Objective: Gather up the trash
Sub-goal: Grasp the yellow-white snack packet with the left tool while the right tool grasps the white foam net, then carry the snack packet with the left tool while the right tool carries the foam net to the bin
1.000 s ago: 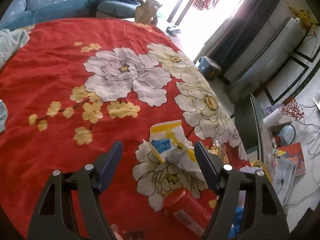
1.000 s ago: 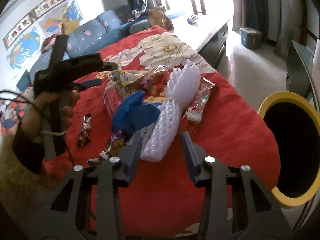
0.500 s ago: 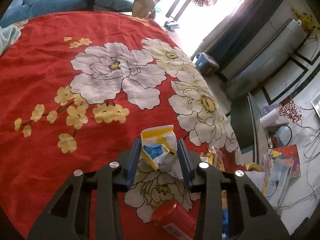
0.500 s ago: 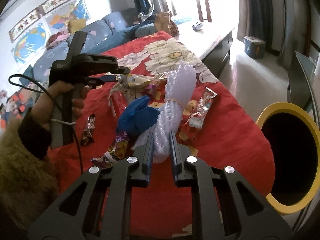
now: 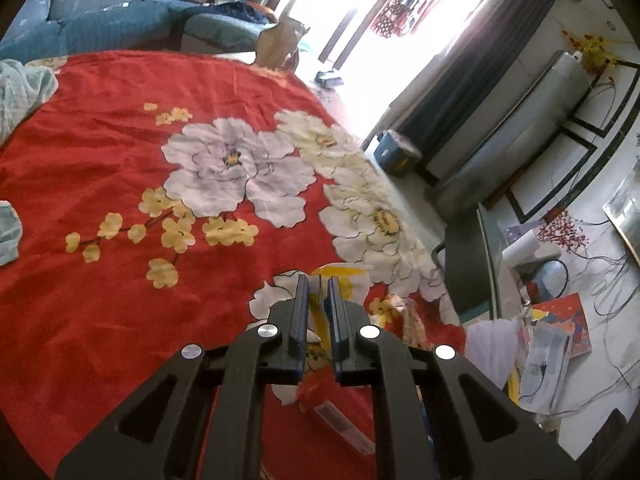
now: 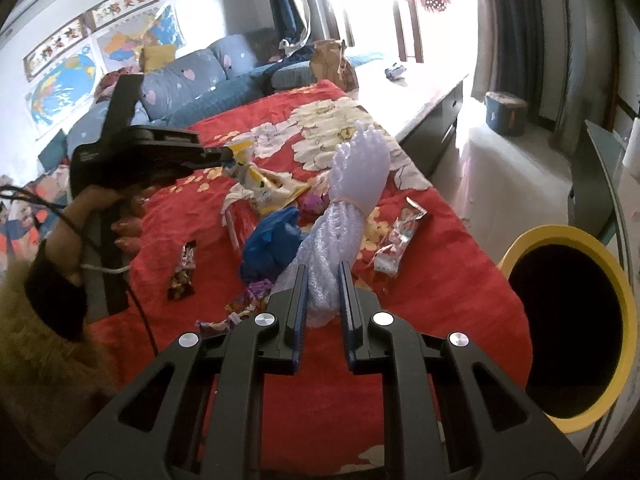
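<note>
My right gripper [image 6: 323, 280] was clamped on the near end of the white foam netting roll [image 6: 346, 208], and that roll was what my next move turned on: its long axis ran straight out ahead of my fingers, up and away over the red flowered bedspread [image 6: 432, 280], with its splayed far end beyond the rubber band pointing toward the window side. The yellow-rimmed bin [image 6: 560, 320] stood open just off the bedspread's edge to my right, nearer to this hand than to the other, so I judged the roll would have to swing sideways, trailing end first clearing the blue crumpled bag [image 6: 272, 244] that lay touching its left flank. My left gripper [image 5: 318, 280] was pinched tight on the yellow and white wrapper [image 5: 348, 276], a flat crumpled thing; in the right wrist view it hung from those fingertips, slanting down toward the litter below. That hand [image 6: 100, 216] was farther from the bin, across the pile. A clear candy wrapper [image 6: 396, 248] lay just right of the roll, between it and the bin, and a dark wrapper [image 6: 184, 270] lay well to the left, neither yet gathered.
</note>
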`<state>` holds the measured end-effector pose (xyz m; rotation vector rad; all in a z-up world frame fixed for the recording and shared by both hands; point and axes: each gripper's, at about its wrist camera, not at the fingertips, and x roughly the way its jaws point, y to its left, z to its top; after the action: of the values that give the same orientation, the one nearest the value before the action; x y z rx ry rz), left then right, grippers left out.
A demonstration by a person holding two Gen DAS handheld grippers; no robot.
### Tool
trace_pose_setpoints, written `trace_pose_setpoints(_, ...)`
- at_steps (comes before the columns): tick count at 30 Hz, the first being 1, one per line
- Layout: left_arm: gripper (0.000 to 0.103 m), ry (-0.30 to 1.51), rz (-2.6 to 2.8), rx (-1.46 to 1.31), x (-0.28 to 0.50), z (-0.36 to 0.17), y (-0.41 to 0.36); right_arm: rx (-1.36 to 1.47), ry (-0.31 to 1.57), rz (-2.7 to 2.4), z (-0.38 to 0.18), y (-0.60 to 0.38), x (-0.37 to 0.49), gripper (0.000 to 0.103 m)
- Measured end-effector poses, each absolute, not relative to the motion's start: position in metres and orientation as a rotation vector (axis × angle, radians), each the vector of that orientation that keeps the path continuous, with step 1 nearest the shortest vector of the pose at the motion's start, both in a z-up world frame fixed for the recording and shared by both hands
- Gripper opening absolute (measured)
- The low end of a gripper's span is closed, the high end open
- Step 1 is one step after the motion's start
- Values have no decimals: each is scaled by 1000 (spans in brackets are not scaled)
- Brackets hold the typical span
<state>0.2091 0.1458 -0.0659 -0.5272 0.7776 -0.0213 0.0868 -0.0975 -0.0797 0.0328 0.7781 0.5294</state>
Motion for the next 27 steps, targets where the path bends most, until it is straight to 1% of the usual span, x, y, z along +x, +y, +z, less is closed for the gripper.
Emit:
trace_pose_setpoints(14, 8, 610, -151, -459, 168, 7, 109, 48, 706, 500, -60, -112, 86, 10)
trace_pose_setpoints(20, 8, 583, -198, -423, 157, 23, 88, 69, 683, 476, -52, -125, 90, 10)
trace_pose_setpoints(27, 8, 581, -237, -380, 148, 29, 65, 90, 663, 445, -46, -142, 92, 10)
